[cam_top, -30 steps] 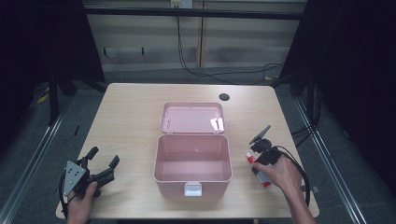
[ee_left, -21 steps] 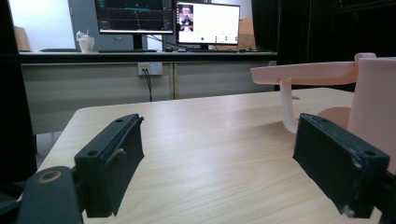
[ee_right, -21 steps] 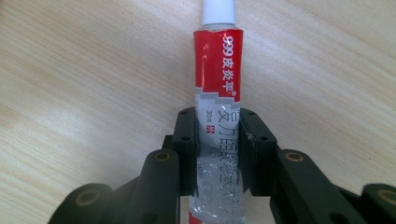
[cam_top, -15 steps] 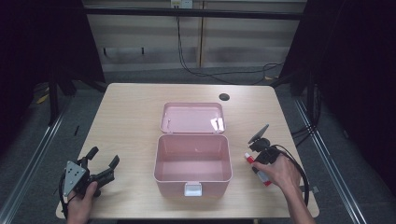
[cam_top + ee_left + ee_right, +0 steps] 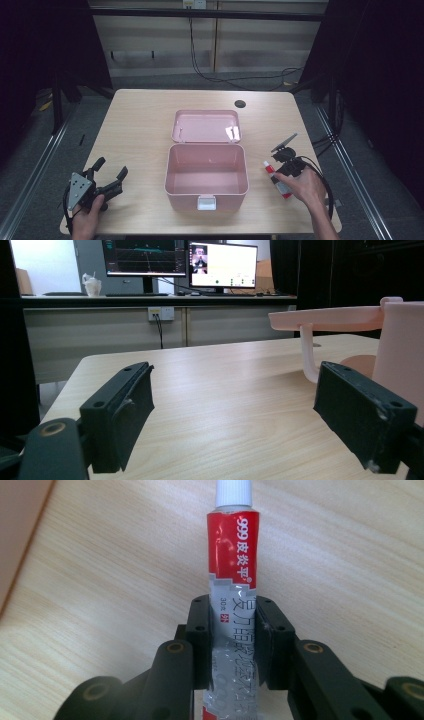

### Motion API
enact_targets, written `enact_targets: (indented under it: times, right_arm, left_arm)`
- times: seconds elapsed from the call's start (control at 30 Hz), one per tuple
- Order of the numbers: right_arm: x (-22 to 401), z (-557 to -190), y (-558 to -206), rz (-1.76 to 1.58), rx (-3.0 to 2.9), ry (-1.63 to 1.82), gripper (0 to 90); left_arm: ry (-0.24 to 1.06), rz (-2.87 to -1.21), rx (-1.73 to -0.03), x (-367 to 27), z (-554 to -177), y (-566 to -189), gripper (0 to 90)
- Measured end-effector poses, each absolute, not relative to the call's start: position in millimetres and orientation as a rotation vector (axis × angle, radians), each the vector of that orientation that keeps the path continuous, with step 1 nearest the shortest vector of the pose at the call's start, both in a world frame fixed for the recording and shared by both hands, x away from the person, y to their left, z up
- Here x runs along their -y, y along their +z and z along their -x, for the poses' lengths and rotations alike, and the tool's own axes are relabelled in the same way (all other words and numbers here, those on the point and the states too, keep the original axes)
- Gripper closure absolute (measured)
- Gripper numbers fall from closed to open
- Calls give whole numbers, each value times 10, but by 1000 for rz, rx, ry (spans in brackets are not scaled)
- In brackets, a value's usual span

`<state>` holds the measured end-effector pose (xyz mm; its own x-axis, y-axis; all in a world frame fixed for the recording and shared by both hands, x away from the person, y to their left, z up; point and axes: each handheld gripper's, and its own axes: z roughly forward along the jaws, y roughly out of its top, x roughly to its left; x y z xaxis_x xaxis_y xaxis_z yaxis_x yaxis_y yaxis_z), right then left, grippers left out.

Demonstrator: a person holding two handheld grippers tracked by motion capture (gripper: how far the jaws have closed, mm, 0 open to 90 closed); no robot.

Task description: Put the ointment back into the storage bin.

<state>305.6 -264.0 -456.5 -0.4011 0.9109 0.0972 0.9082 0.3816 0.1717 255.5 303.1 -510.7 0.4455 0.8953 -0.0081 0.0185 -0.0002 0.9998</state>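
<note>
An open pink box stands mid-table, its lid folded flat behind it. To its right a red-and-silver tube with a white cap lies on the wood. My right gripper points down at it. In the right gripper view the two jaws of that gripper press on the tube at its silver half, with the cap pointing away. My left gripper rests at the front left corner, open and with nothing in it. In the left gripper view, bare tabletop lies between the jaws of that gripper, and the box wall rises at the right.
A dark round hole sits in the tabletop behind the box. The table's right edge is close to my right hand. Cables hang on the wall beyond the table. Monitors stand on a desk farther back.
</note>
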Motion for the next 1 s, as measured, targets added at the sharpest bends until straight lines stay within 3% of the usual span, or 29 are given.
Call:
enact_targets:
  times: [1.0]
  right_arm:
    - [2811,-2950,-4394,-1752,-2584,611,715]
  left_arm:
    - [849,-1403,-873,-3033,-2555,-5107,157]
